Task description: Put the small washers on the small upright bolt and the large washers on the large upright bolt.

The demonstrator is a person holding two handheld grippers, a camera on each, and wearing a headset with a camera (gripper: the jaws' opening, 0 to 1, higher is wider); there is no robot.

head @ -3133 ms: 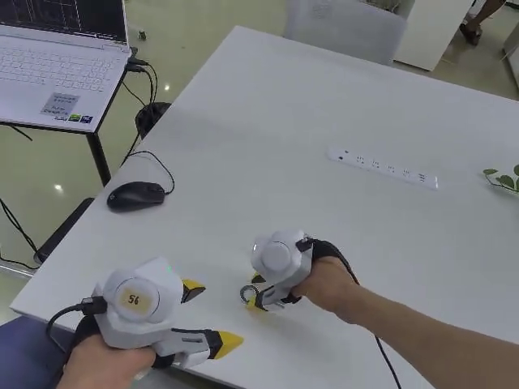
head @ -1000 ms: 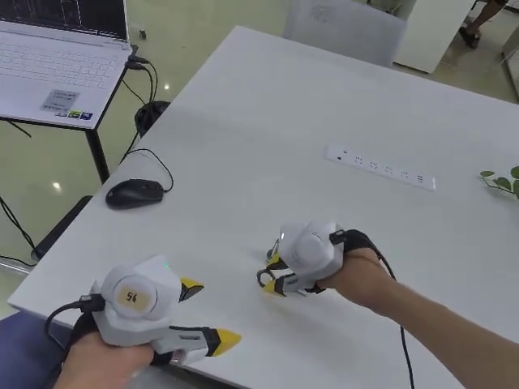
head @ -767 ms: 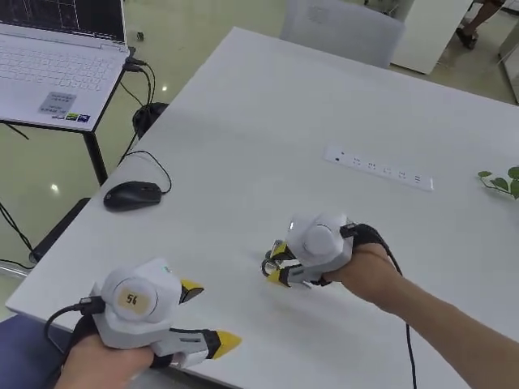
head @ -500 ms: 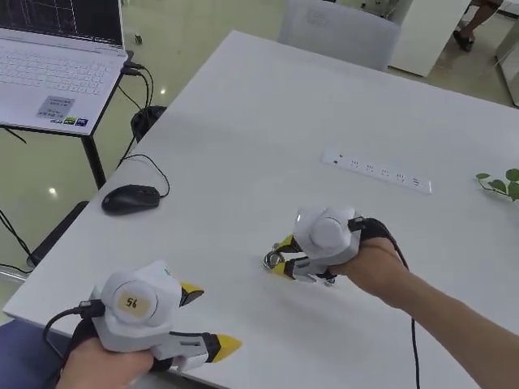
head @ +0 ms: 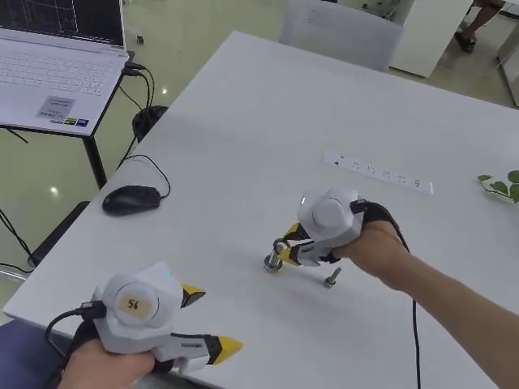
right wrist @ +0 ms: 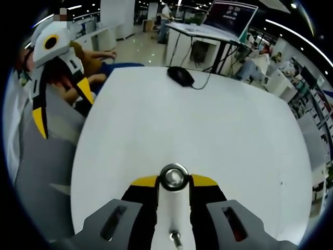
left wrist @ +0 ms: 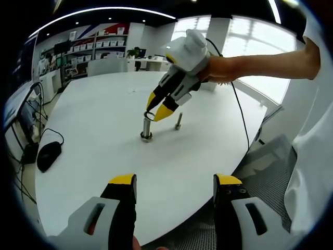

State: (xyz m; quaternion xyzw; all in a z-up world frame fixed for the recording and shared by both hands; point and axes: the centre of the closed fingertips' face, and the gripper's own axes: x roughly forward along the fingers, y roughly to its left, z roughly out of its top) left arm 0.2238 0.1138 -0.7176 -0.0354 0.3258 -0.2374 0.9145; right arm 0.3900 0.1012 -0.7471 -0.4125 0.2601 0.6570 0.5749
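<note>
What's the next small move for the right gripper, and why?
Probably ease the right gripper straight down so the washer slips over the large bolt, then open. In the left gripper view the washer hangs pinched at the jaw tips just above that bolt's top, roughly in line with it; the small bolt stands off to the side.

The large upright bolt (head: 272, 261) is set on the table (head: 268, 121) toward its near edge, with the small upright bolt (head: 332, 279) just beside it to the right. A washer (right wrist: 163, 178) is held right over the large bolt's top between the tips of the right gripper (head: 281, 250). The left gripper (head: 212, 318) is found at the near left corner, well apart from both bolts, while a mouse (head: 132, 197) is placed by the left edge and a power strip (head: 377, 171) farther back to the right.
</note>
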